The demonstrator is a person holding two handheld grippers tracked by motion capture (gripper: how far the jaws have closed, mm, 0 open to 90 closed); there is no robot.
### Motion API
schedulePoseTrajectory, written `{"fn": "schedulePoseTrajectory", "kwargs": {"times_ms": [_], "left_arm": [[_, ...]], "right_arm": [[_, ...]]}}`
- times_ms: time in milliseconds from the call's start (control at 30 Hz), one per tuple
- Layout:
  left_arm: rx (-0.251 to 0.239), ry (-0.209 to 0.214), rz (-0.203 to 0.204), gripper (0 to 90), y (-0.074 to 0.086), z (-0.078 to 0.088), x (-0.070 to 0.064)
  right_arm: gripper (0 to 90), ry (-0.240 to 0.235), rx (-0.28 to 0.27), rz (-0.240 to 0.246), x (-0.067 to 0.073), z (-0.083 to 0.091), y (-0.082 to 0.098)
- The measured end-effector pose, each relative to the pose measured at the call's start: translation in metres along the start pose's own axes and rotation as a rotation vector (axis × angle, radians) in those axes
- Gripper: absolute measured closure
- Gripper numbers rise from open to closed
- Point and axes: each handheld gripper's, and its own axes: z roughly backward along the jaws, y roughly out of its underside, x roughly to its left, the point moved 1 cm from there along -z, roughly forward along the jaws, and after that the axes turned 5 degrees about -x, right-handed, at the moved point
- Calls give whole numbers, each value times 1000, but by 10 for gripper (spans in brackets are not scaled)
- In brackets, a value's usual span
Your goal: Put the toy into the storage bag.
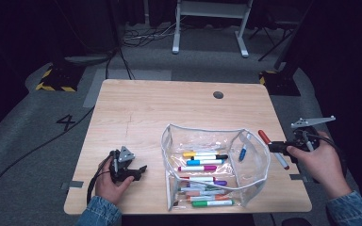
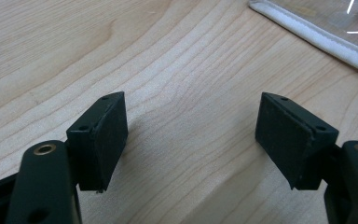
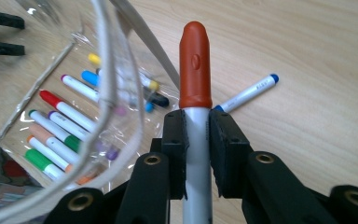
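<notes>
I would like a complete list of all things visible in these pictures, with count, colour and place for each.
Light wooden table: one, centre of the high view.
Clear plastic zip pouch: one, white-edged, open, right half of the table.
Felt-tip markers in the pouch: roughly ten, mixed colours, lying flat.
Blue-capped white marker: one, on the table beside the pouch.
Red-capped white marker: one, between the right jaws.
White desk frame: one, on the floor behind the table.
Left gripper: black, jaws open, near the table's left front.
Right gripper: black, shut on the red-capped marker.
</notes>
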Motion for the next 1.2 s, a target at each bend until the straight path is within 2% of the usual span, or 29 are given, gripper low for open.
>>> {"fn": "schedulePoseTrajectory", "kwargs": {"times_ms": [267, 533, 833, 1200], "left_arm": [[0, 1, 1, 257, 0, 0, 0], [0, 0, 0, 257, 0, 0, 0], [0, 0, 0, 257, 0, 0, 0], [0, 0, 0, 257, 0, 0, 0]], "right_arm": [[772, -35, -17, 86, 25, 15, -29], [772, -102, -9, 189, 57, 17, -53], [772, -166, 27, 298, 94, 5, -73], [772, -249, 98, 387, 130, -23, -77]]}}
